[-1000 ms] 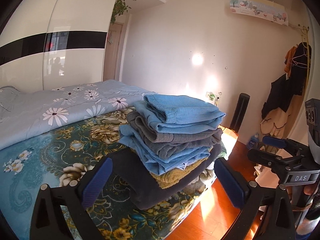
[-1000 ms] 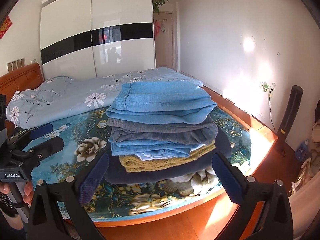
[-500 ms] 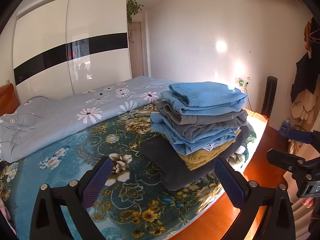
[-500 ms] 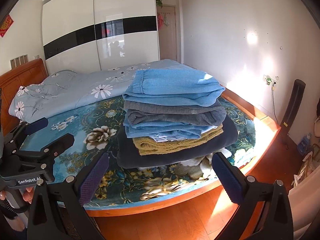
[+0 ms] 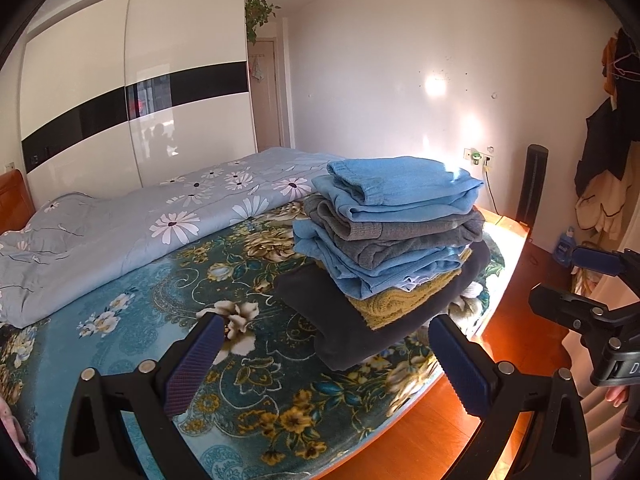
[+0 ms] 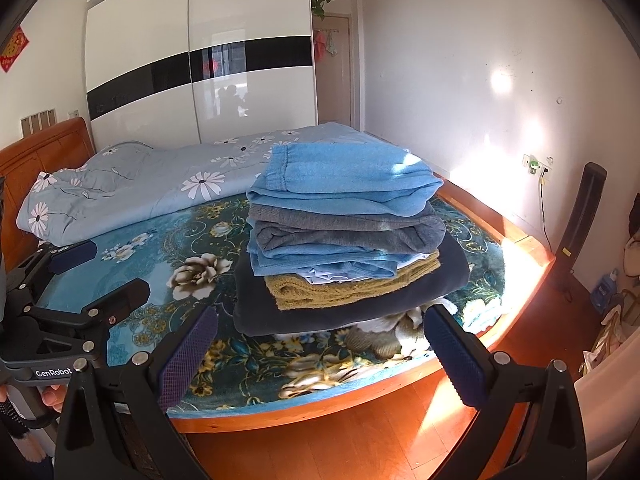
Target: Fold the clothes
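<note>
A stack of folded clothes (image 5: pixel 396 236) sits on the bed near its foot corner: light blue on top, grey, blue, mustard knit, and a dark navy piece at the bottom. It also shows in the right wrist view (image 6: pixel 344 232). My left gripper (image 5: pixel 324 356) is open and empty, held back from the stack above the floral blanket. My right gripper (image 6: pixel 320 354) is open and empty, over the bed's foot edge, short of the stack. Each gripper also appears in the other's view: the right one (image 5: pixel 588 284) and the left one (image 6: pixel 92 272).
The bed has a teal floral blanket (image 5: pixel 160 320) and a rolled grey daisy quilt (image 5: pixel 132 220) behind. A white wardrobe (image 6: pixel 200 72) stands at the back. A wooden floor (image 6: pixel 360 432), a black column speaker (image 6: pixel 580 220) and hanging coats (image 5: pixel 608 140) are to the right.
Both grippers have drawn back from the stack, which now looks smaller and farther. The left view has swung left, showing more bed. The stack itself has not moved.
</note>
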The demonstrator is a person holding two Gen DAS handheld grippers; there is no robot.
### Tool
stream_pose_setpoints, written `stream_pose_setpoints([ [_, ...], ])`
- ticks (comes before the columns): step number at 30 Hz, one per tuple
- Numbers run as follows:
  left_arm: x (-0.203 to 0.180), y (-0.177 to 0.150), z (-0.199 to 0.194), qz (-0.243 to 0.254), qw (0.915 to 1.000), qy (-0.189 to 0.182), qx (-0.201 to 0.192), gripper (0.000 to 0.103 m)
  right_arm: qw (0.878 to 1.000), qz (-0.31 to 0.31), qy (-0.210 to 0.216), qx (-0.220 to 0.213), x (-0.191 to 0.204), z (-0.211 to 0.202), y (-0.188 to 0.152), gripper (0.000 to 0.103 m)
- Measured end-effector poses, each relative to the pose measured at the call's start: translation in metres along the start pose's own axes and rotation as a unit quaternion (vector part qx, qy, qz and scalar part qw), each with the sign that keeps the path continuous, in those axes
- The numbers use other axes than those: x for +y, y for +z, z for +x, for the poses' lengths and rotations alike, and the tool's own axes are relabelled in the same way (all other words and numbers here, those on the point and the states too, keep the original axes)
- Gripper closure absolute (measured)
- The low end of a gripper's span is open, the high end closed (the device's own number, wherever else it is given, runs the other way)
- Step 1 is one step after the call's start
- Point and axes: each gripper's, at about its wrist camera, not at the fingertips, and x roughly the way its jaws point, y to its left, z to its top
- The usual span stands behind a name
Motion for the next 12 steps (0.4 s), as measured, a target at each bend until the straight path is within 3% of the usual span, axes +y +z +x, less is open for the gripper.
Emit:
stream_pose_setpoints([
  [12,0.0063,-0.0012,0.0017,-0.003,1.0000,0.003,0.009,0.000,1.000,-0.008,-0.002,-0.004,0.0049,-0.0021,0.0035,0.000],
])
